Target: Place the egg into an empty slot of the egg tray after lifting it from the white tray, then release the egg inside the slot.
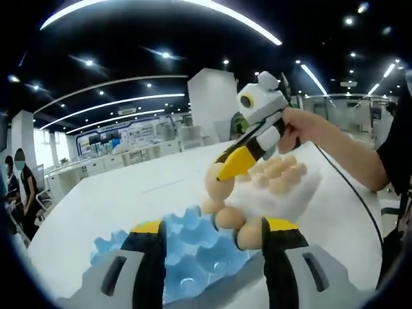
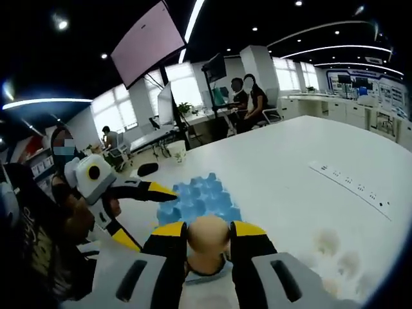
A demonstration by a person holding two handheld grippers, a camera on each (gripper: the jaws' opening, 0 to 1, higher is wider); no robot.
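right gripper [image 2: 208, 239] clamped on egg [image 2: 208, 237], held above blue egg tray [image 2: 199, 196]; left gripper [image 1: 212, 239] spread apart over that tray; white tray [image 1: 302, 187] beyond, probably holding more eggs.

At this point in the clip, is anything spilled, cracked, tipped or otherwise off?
Nothing stands out. The right claw holds an egg intact above the blue egg tray, where three eggs already sit along one edge. The rest lie in the white tray. The left claw is open over the blue tray.
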